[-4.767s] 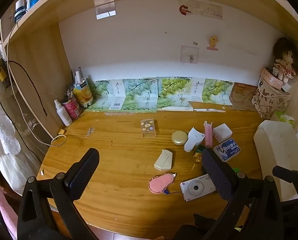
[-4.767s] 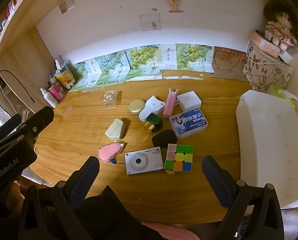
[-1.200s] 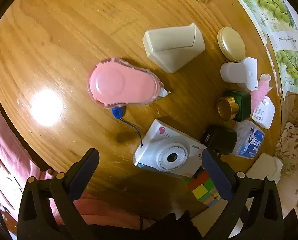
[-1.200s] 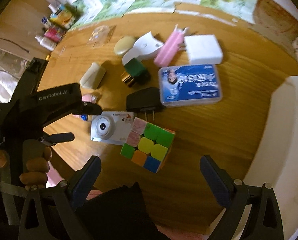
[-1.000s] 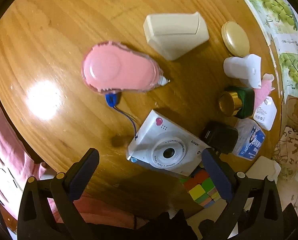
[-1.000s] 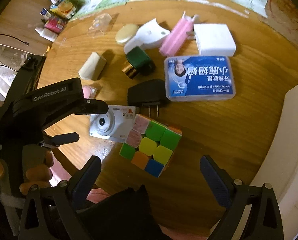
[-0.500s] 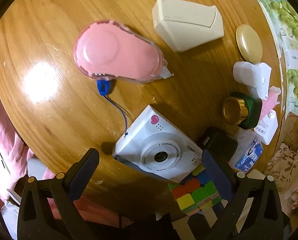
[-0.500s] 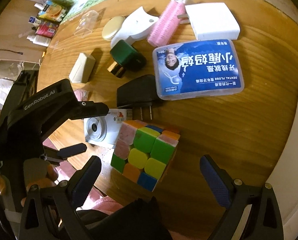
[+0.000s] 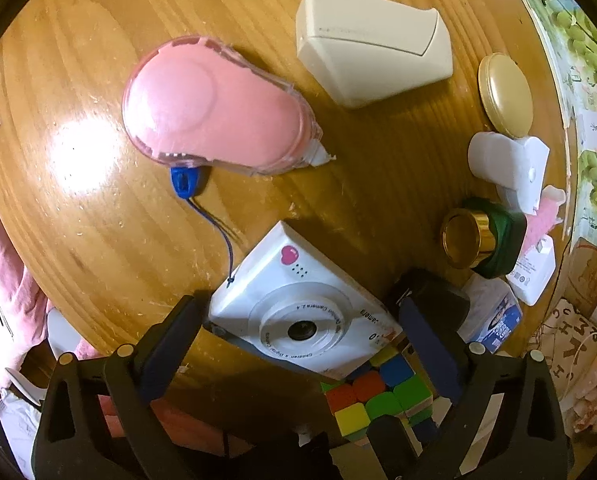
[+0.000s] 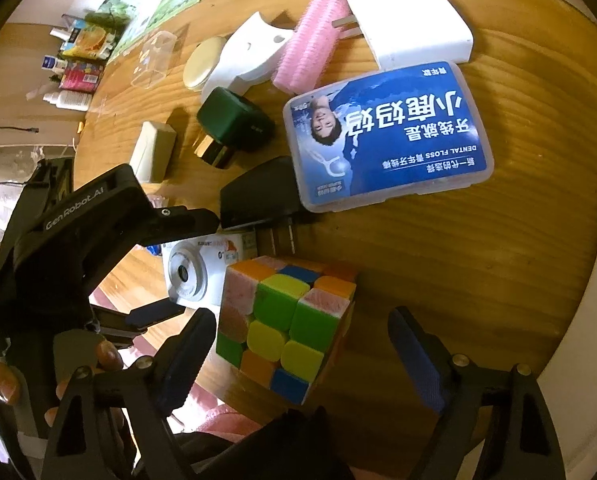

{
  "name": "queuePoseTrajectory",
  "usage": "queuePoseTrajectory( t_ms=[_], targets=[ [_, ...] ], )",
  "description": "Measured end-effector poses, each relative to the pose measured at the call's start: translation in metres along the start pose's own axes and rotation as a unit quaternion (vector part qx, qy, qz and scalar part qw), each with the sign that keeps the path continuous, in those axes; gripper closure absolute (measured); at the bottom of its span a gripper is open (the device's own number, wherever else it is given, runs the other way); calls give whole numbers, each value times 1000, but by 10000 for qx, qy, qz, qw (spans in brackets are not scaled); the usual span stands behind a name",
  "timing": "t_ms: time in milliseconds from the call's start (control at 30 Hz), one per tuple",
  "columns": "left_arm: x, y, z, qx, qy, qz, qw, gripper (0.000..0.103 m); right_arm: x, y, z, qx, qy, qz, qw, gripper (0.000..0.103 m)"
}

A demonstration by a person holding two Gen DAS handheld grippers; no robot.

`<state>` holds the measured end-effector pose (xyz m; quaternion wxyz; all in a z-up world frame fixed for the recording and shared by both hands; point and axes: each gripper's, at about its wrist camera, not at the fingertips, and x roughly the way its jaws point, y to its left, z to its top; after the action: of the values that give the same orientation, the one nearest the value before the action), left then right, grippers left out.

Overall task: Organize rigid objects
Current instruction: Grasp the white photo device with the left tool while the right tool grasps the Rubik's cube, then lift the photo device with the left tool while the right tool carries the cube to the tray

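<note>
The puzzle cube (image 10: pixel 286 320) sits on the counter (image 10: pixel 438 248) between the right gripper (image 10: pixel 302 356)'s closing jaws, not yet pinched. It looks light, stiff and slick-faced; flat opposite sides suit best. The left gripper (image 9: pixel 298 340) angles steeply down, jaws open astride the white camera (image 9: pixel 298 312).

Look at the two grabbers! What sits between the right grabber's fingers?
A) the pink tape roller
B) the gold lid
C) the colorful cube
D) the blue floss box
C: the cube sits between the right grabber's closing fingers, not pressed yet, while the left grabber straddles the white camera.
</note>
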<state>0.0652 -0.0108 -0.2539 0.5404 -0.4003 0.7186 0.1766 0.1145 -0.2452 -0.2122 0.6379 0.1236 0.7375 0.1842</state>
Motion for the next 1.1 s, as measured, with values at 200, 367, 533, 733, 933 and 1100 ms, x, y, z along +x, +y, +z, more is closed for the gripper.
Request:
queuePoseTrajectory(
  t_ms=[200,367,533,733,933,1100],
  targets=[
    [2,-15,1,-103,-46,171,9998,9,0,-1,2,27,6,47,10000,20],
    [-5,-15,3,-195,-151,224,9994,17,3,4,5,25,-4,61,10000,26],
    [-10,-16,7,-260,-226,235,9991,26,8,11,7,9,35,23,10000,33],
    [-13,-21,7,-69,-193,180,9996,27,7,14,5,-2,-27,-102,9999,35],
    [-11,-14,8,287,-82,255,9992,27,5,14,0,89,-121,-181,9997,35],
    [-14,-14,7,655,-7,367,9972,28,3,10,-11,254,-219,-234,9992,35]
  ],
)
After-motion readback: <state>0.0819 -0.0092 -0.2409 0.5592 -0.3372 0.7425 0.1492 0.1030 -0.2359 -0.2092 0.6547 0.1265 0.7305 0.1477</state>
